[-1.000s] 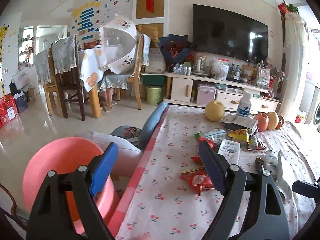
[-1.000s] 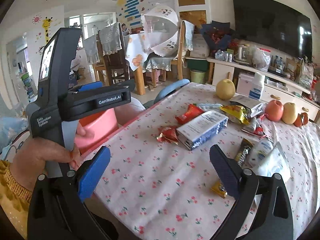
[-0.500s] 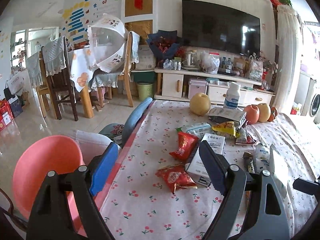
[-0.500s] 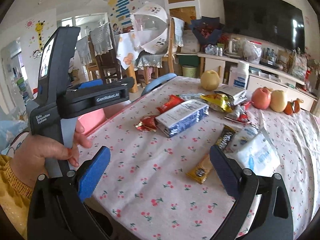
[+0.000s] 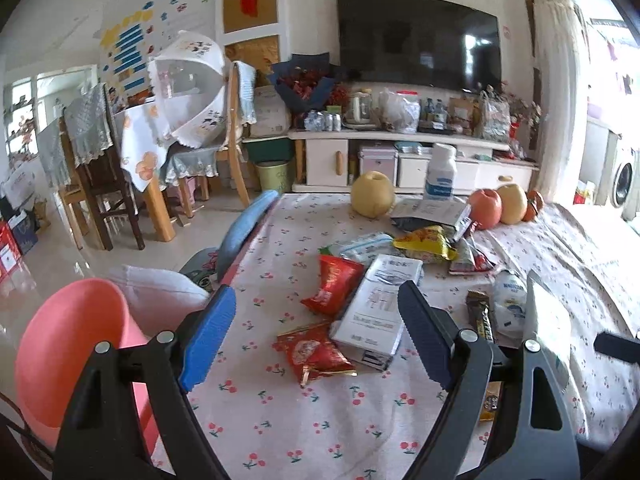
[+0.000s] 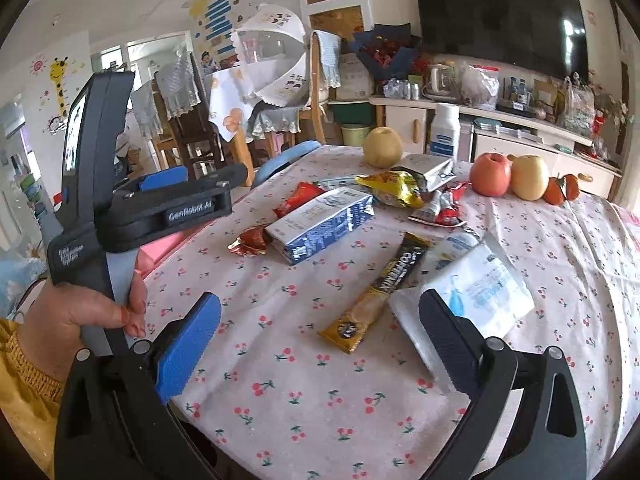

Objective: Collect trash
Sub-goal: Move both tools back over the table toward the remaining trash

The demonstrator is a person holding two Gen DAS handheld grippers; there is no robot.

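Observation:
Snack wrappers lie on the cherry-print tablecloth (image 5: 320,420). A small red wrapper (image 5: 316,354) lies nearest, between the jaws of my open, empty left gripper (image 5: 316,340). Behind it are a red chip bag (image 5: 334,284), a white and blue carton (image 5: 378,304) and a yellow bag (image 5: 424,240). In the right wrist view my open, empty right gripper (image 6: 320,340) hovers over a gold and black bar wrapper (image 6: 380,288), beside a white tissue pack (image 6: 476,296). The carton (image 6: 320,222) and the small red wrapper (image 6: 250,240) lie further back. A pink bin (image 5: 68,352) stands left of the table.
A pear (image 5: 372,194), apples (image 5: 498,204), small oranges (image 6: 560,190) and a white bottle (image 5: 440,174) stand at the table's far edge. A blue chair back (image 5: 248,224) meets the left edge. The left gripper's body (image 6: 140,208) rises at left in the right wrist view.
Both grippers have moved forward over the table, so the wrappers and carton appear closer and more central. Both stay open and empty.

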